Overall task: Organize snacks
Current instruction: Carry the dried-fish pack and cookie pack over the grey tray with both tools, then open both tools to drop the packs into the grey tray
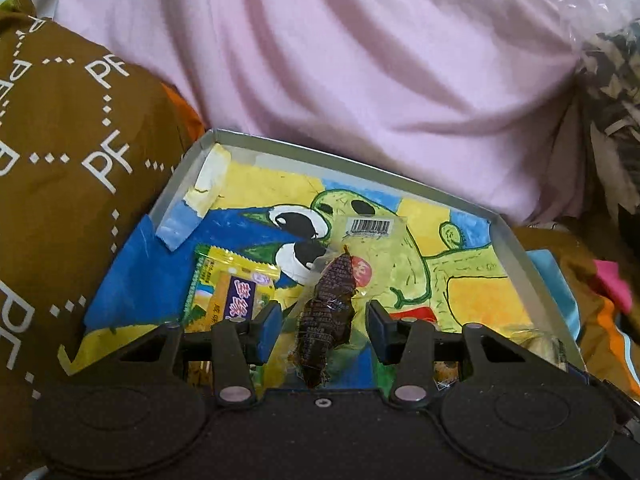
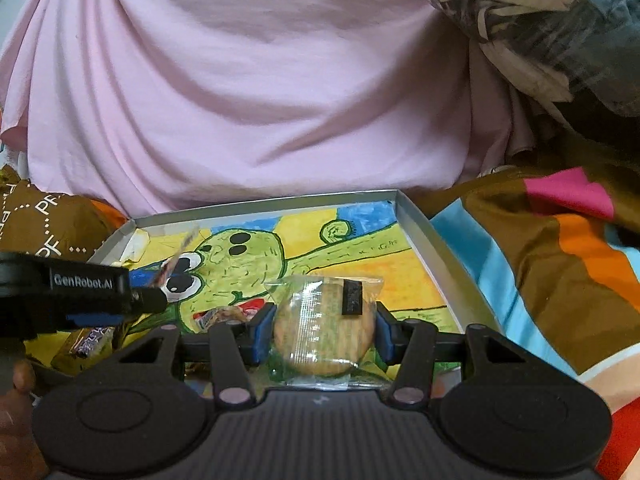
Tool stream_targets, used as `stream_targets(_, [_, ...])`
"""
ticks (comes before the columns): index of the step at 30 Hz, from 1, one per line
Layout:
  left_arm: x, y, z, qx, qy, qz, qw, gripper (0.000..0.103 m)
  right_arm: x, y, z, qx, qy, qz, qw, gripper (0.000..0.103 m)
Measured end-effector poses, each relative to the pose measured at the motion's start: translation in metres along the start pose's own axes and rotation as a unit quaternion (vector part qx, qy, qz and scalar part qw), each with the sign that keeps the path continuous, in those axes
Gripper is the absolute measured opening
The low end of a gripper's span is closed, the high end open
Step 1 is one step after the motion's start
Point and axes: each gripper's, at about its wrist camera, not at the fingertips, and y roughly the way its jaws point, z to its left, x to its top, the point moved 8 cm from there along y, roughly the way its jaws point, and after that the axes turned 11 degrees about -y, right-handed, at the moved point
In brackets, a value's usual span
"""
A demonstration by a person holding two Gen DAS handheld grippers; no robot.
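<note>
Your tray (image 1: 516,248) sits in front of you on the bedding, with the cloth (image 1: 320,60) heaped behind its far rim and a pillow (image 1: 60,140) against its left side. In the left wrist view, your left gripper (image 1: 320,322) reaches over the near edge with a dark snack (image 1: 326,304) between its fingers, and a sachet (image 1: 228,288) lies in the tray just left of it. In the right wrist view, your right gripper (image 2: 324,330) has the cracker packet (image 2: 324,320) between its fingers over the near part of the tray, right of the left gripper, with small sweets (image 2: 224,316) lying in the tray between the two.
</note>
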Motion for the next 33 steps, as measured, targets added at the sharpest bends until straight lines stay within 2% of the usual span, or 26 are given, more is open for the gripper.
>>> stream_targets(3, [-0.001, 0.002, -0.001, 0.000, 0.002, 0.003, 1.0000, 0.047, -0.003, 0.002, -0.002, -0.007, 0.002, 0.008, 1.000, 0.059])
stream_targets(5, [-0.001, 0.002, 0.000, 0.000, -0.004, 0.004, 1.0000, 0.049, -0.003, 0.002, -0.003, -0.011, 0.000, 0.007, 1.000, 0.062])
stream_targets(6, [-0.001, 0.002, 0.001, -0.002, -0.008, 0.004, 1.0000, 0.053, -0.003, 0.002, -0.003, -0.012, -0.001, 0.007, 1.000, 0.064])
stream_targets(8, [0.001, 0.000, 0.000, -0.006, -0.016, 0.009, 0.9998, 0.061, -0.001, -0.001, -0.004, -0.019, 0.000, 0.003, 1.000, 0.079])
stream_targets(11, [0.004, -0.007, -0.004, -0.007, -0.018, 0.009, 0.9998, 0.077, 0.006, -0.010, -0.006, -0.026, -0.001, -0.007, 1.000, 0.085])
stream_targets(13, [0.008, -0.017, -0.006, 0.007, -0.014, 0.004, 0.9999, 0.091, 0.013, -0.018, -0.006, -0.029, -0.007, -0.013, 0.999, 0.090])
stream_targets(15, [0.014, -0.031, -0.006, 0.020, -0.013, -0.006, 0.9997, 0.096, 0.020, -0.028, -0.007, -0.035, -0.010, -0.021, 0.999, 0.095])
stream_targets(17, [0.020, -0.047, -0.005, 0.027, -0.014, -0.018, 0.9994, 0.097, 0.027, -0.039, -0.008, -0.034, -0.009, -0.028, 0.999, 0.100])
stream_targets(20, [0.030, -0.074, -0.004, 0.039, -0.012, -0.039, 0.9984, 0.098, 0.036, -0.055, -0.007, -0.027, -0.004, -0.032, 0.999, 0.103])
stream_targets(22, [0.036, -0.096, -0.004, 0.046, -0.010, -0.058, 0.9972, 0.102, 0.039, -0.068, -0.005, -0.023, 0.001, -0.033, 0.999, 0.103])
stream_targets(29, [0.042, -0.168, -0.008, 0.060, 0.004, -0.108, 0.9924, 0.102, 0.039, -0.126, 0.010, -0.007, 0.001, -0.039, 0.999, 0.103])
stream_targets(33, [0.034, -0.204, -0.006, 0.065, 0.007, -0.115, 0.9912, 0.102, 0.037, -0.155, 0.020, 0.000, -0.006, -0.046, 0.999, 0.103])
